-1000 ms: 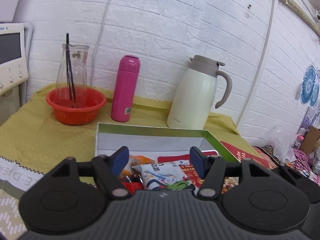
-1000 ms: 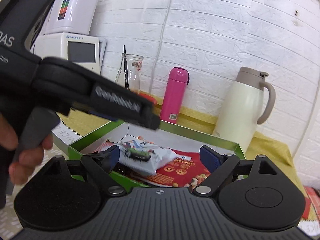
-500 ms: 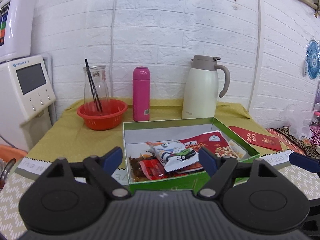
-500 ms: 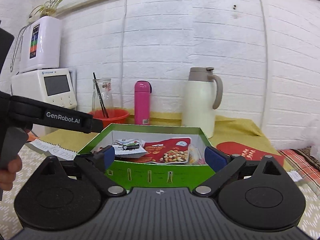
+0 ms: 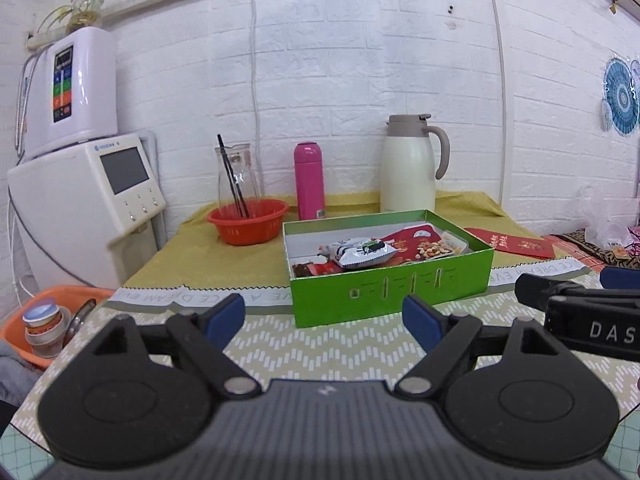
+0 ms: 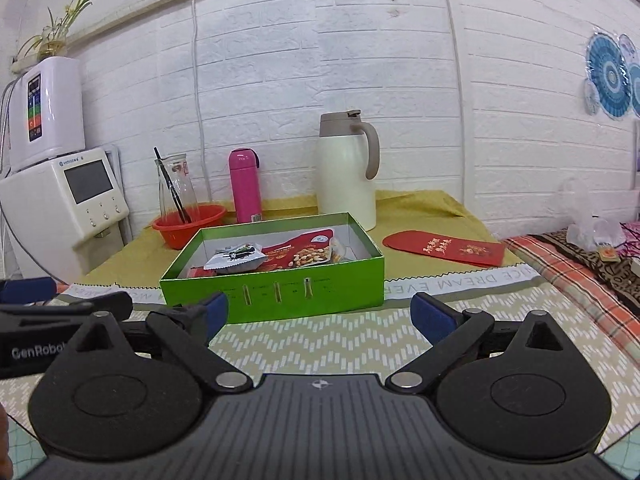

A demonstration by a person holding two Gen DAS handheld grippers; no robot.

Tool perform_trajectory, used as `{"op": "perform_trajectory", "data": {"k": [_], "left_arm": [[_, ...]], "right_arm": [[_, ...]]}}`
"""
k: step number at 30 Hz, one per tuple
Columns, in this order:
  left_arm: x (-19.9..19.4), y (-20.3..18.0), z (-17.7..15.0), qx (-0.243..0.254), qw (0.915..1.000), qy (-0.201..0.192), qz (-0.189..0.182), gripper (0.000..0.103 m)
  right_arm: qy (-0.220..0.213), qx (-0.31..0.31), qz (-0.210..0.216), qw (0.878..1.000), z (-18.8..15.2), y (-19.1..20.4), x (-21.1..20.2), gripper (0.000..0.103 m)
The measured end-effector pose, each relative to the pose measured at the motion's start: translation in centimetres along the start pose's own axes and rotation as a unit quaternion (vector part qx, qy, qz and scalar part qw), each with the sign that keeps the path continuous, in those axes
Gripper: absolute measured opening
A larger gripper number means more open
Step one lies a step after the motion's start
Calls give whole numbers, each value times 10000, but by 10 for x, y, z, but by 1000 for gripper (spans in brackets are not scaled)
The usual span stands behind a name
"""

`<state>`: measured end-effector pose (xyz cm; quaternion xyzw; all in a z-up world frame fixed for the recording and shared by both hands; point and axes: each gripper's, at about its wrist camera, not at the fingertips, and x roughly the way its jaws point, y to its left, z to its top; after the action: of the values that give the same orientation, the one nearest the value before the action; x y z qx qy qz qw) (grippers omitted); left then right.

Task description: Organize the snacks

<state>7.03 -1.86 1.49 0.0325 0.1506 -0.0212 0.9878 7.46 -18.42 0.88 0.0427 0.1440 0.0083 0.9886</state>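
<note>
The snack packets point(image 5: 362, 254) lie inside the green box point(image 5: 392, 292) mid-table; the job looks nearly finished. The left gripper point(image 5: 324, 316), jaws just opened wide, and the right gripper point(image 6: 320, 314), also wide, hold nothing.

Lower snack packets point(image 5: 316, 269) in green box point(image 5: 392, 292), ahead of left fingers point(image 5: 224, 316): mostly hidden under white packet point(image 5: 360, 254) and near wall. Packet print too small to read. Right gripper point(image 5: 576, 300), right of left fingers: cut by frame edge. Orange basin point(image 5: 24, 320) contents, left of fingers: partly cut, unclear.
</note>
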Motion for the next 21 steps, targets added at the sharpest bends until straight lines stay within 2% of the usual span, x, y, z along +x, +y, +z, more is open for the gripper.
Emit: {"op": "perform_trajectory", "data": {"k": [3, 6, 9, 12, 17, 21], "left_arm": [[-23, -2, -9, 33, 9995, -270, 156, 85], [-40, -1, -14, -6, 9992, -359, 201, 85], [-47, 3, -16, -197, 9993, -295, 86, 85], [-49, 4, -17, -362, 9991, -141, 185, 85], [-54, -5, -24, -39, 9986, -281, 456, 85], [-54, -5, -25, -80, 9993, -262, 270, 85]], "right_arm": [[-80, 7, -98, 9999, -6, 2, -15, 103], [-111, -47, -110, 9999, -13, 4, -27, 103], [-83, -151, -39, 9998, -22, 7, -36, 103], [-26, -237, -48, 9997, -28, 9, -39, 103], [33, -176, -79, 9998, -35, 7, -42, 103], [-56, -228, -200, 9995, -35, 6, -46, 103]]}}
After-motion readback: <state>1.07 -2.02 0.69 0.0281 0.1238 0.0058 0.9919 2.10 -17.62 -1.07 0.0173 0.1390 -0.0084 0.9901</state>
